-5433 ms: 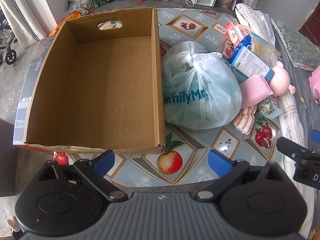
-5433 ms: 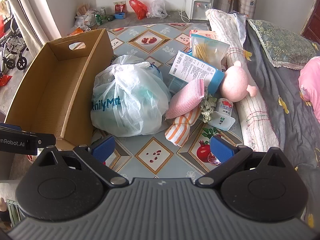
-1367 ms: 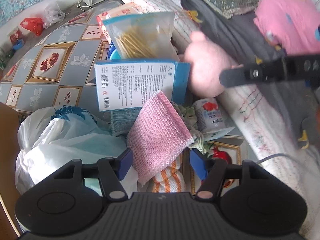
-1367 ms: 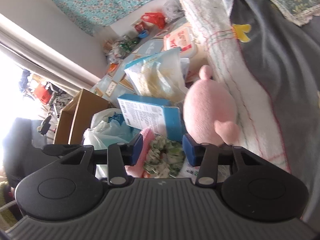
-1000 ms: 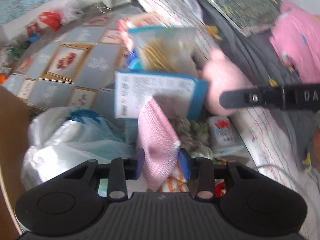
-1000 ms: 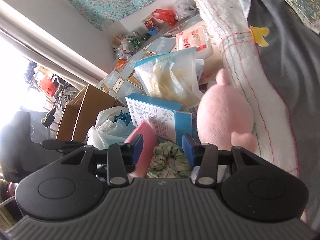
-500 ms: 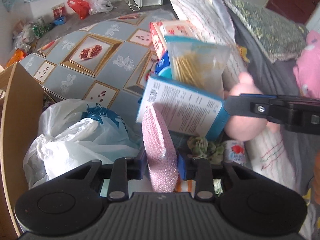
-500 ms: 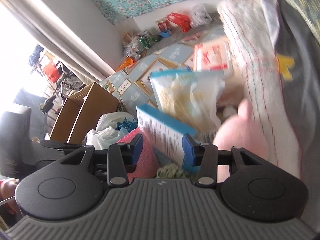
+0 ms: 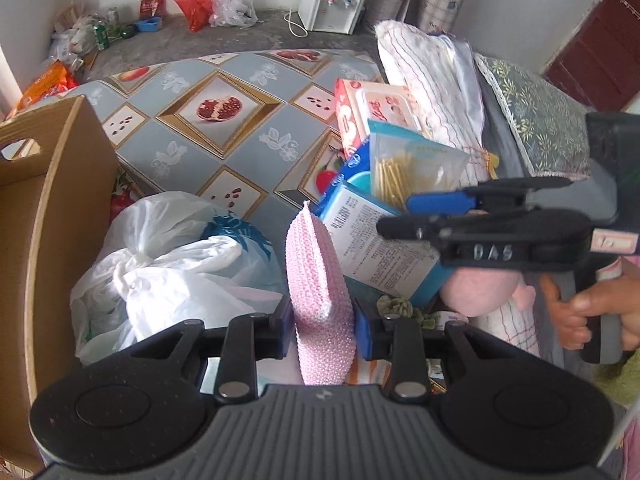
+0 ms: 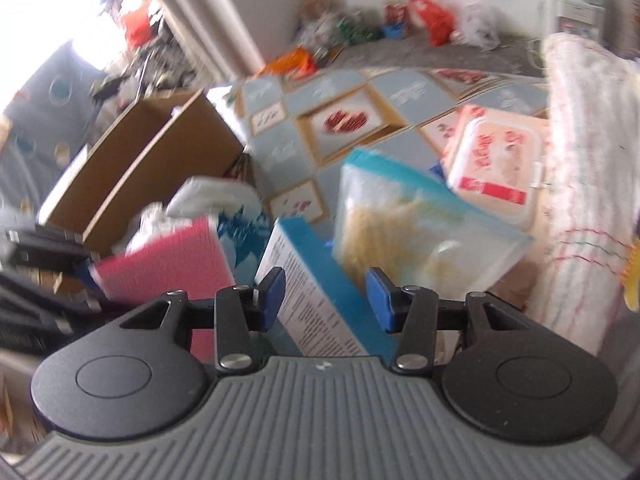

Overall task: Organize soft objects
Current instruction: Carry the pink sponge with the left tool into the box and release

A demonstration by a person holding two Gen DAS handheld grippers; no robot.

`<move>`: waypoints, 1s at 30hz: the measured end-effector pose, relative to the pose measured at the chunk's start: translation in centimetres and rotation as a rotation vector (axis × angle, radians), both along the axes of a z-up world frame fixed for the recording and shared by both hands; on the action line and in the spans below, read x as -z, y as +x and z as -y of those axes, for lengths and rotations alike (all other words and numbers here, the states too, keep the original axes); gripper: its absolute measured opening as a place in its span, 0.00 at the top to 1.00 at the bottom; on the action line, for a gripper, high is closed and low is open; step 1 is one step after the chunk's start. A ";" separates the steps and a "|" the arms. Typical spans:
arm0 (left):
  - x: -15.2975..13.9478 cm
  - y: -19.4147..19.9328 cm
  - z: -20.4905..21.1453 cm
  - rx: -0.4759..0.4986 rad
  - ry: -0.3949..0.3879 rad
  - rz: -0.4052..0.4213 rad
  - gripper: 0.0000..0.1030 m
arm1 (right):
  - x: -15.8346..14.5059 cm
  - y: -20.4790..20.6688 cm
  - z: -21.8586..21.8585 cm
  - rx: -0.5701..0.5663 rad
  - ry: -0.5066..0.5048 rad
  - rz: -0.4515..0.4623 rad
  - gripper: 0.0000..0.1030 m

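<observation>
Here your left gripper point(image 9: 319, 326) pinches the pink cloth point(image 9: 318, 300) between its blue pads point(image 9: 362, 334), the cloth standing on edge and rising beyond the fingertips. Only the left view shows the pink plush point(image 9: 480, 292), off past the right finger and half hidden under the blue box point(image 9: 380, 248), and the green scrunchie point(image 9: 400, 309) just beyond the right pad. It also shows your right hand point(image 9: 592, 312) wrapped around the handle, with the right gripper point(image 9: 424, 214) reaching in sideways above the box and plush; its fingers look stacked from that side, so their gap is hard to read there. The right view settles it: the right gripper point(image 10: 326, 300) has its fingers spread with nothing clamped, the blue box point(image 10: 312, 300) showing between them and the clear pouch point(image 10: 420, 240) beyond the right finger. That view is blurred, and the cloth point(image 10: 172, 272) shows there as a red-pink slab left of the left finger, with the left gripper a dark smear at the frame's left edge. Left of your left fingers lies the tied white bag point(image 9: 172, 264), touching or nearly touching the cloth, and beyond it the side wall of the open carton point(image 9: 56, 208). Ahead of both grippers the patterned mat point(image 9: 224, 120) lies bare up to its far edge. The rolled blanket point(image 10: 588, 184) walls in the right side.
</observation>
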State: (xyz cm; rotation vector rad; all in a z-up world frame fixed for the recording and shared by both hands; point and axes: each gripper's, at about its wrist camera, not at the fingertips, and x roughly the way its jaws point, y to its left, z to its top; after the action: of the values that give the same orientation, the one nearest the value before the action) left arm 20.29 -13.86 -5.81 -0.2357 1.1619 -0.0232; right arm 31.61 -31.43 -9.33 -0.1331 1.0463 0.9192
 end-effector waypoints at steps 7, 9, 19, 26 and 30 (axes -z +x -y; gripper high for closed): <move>0.1 -0.5 -0.9 -0.020 -0.039 0.015 0.69 | -1.0 -1.8 -1.1 -0.074 -0.103 0.066 0.74; 0.2 -0.7 -1.2 -0.016 -0.051 0.020 0.69 | -1.4 -2.4 -1.4 -0.100 -0.132 0.083 0.75; 0.9 -1.2 -3.8 0.052 -0.146 0.028 0.69 | -1.4 -6.1 -4.7 -0.178 -0.341 0.194 0.76; 0.4 -1.6 -6.3 0.077 -0.240 0.038 0.69 | -3.9 -7.6 -6.0 -0.085 -0.396 0.265 0.79; -1.9 -2.1 -7.7 0.094 -0.257 0.081 0.69 | -7.2 -9.2 -5.9 -0.015 -0.418 0.294 0.81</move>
State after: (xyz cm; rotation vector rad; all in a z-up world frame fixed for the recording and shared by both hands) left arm 18.16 -6.15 -3.86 -0.4031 1.0874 -0.2641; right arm 22.40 -25.55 -2.18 -0.6069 0.9489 0.6588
